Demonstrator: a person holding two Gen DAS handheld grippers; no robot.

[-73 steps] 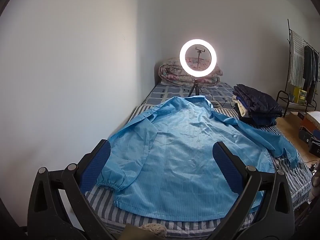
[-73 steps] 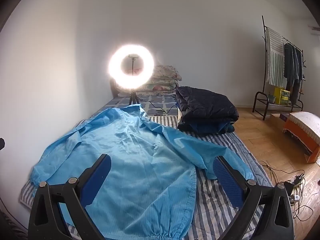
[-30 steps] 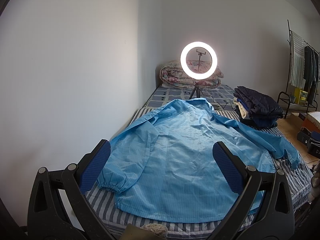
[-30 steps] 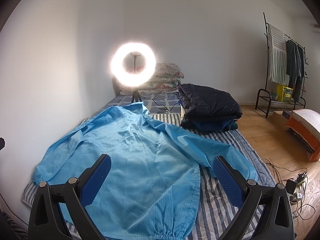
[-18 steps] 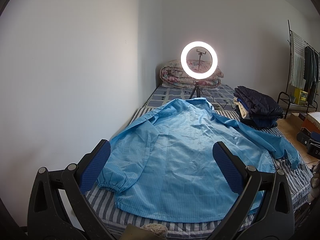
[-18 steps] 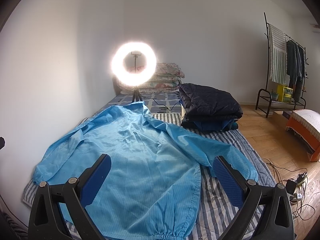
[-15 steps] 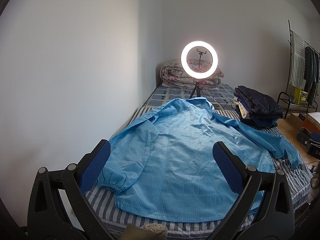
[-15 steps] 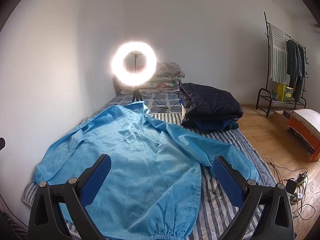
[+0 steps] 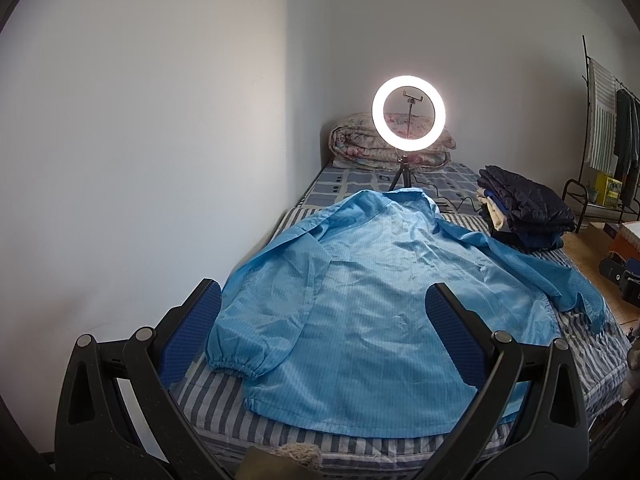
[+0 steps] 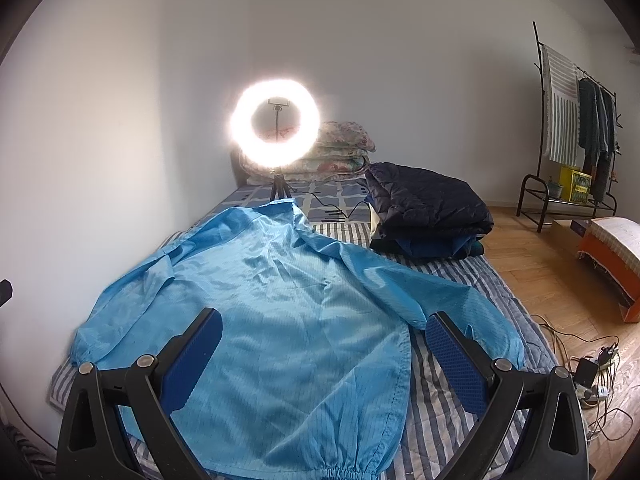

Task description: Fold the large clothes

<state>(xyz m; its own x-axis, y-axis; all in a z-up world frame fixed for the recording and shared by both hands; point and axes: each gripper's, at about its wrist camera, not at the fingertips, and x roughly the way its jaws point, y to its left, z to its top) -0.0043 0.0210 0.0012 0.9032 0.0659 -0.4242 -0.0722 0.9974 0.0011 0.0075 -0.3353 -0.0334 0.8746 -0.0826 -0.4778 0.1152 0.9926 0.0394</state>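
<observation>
Hand-held gripper (image 9: 324, 320) agape above jacket (image 9: 372, 292)

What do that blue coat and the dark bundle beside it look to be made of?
The blue coat looks like thin, smooth synthetic cloth: it has a slight sheen, fine woven lines and soft creases. The dark bundle seems to be a padded, quilted jacket with a matt navy shell, judging by its stitched, puffy channels. The exact fibre cannot be told.

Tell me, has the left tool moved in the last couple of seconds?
Yes, slightly. In the left wrist view the ring light and folded quilt sit a little higher and further right than before, so the left tool tipped slightly down and left. The blue jacket lies untouched.
</observation>
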